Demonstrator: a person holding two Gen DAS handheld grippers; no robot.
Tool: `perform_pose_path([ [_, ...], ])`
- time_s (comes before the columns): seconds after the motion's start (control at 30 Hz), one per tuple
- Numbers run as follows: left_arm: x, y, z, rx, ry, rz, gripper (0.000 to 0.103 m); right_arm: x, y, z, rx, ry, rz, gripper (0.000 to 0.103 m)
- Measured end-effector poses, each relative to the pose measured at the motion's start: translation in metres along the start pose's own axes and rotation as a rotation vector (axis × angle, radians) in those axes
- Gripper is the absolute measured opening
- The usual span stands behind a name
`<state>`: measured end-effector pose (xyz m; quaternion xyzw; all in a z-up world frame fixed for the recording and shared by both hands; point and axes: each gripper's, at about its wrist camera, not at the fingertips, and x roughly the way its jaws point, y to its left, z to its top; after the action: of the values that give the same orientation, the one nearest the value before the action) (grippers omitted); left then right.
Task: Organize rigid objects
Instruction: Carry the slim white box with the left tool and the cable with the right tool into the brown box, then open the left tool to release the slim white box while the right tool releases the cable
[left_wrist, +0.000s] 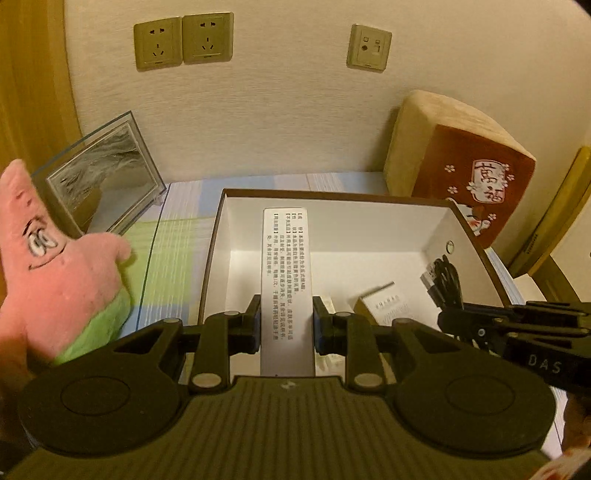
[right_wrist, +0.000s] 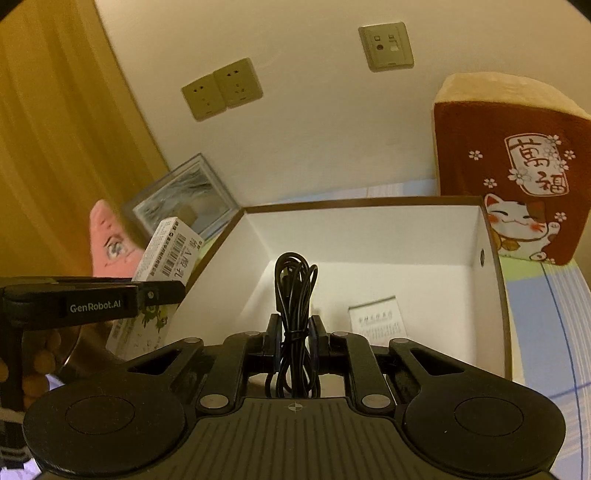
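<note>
Over the open box (left_wrist: 476, 236), left tool (left_wrist: 286, 321) clamped on a long carton (left_wrist: 287, 280) pointing forward; right tool (right_wrist: 294, 341) pinching an upright cable bundle (right_wrist: 294, 295).

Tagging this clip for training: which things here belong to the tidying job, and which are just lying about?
Job: carton in left tongs; cable in right tongs; box; booklet.
Lying about: starfish plush; frame; cushion; sockets.

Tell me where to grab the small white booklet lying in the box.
Judging by its pose, take the white booklet across its two long edges, coming straight down from above: it lies flat on the box floor, apart from the walls, so both edges look reachable.
</note>
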<state>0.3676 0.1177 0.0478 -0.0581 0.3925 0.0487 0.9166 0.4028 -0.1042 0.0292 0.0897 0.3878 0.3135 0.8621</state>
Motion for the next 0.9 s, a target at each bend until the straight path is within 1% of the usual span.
perform_pose_path([
  [0.27, 0.039, -0.003, 0.015, 0.008, 0.031, 0.008, 0.022, 0.041, -0.017, 0.007, 0.03, 0.046, -0.042, 0.011],
  [0.5, 0.078, -0.001, 0.004, 0.018, 0.121, 0.01, 0.022, 0.073, -0.028, -0.004, 0.053, 0.124, -0.07, 0.011],
  [0.67, 0.096, 0.002, -0.005, 0.019, 0.168, 0.01, 0.022, 0.084, -0.033, -0.01, 0.069, 0.157, -0.08, 0.011],
  [0.9, 0.106, 0.003, -0.008, 0.045, 0.189, 0.0, 0.022, 0.088, -0.035, -0.01, 0.08, 0.167, -0.088, 0.011],
])
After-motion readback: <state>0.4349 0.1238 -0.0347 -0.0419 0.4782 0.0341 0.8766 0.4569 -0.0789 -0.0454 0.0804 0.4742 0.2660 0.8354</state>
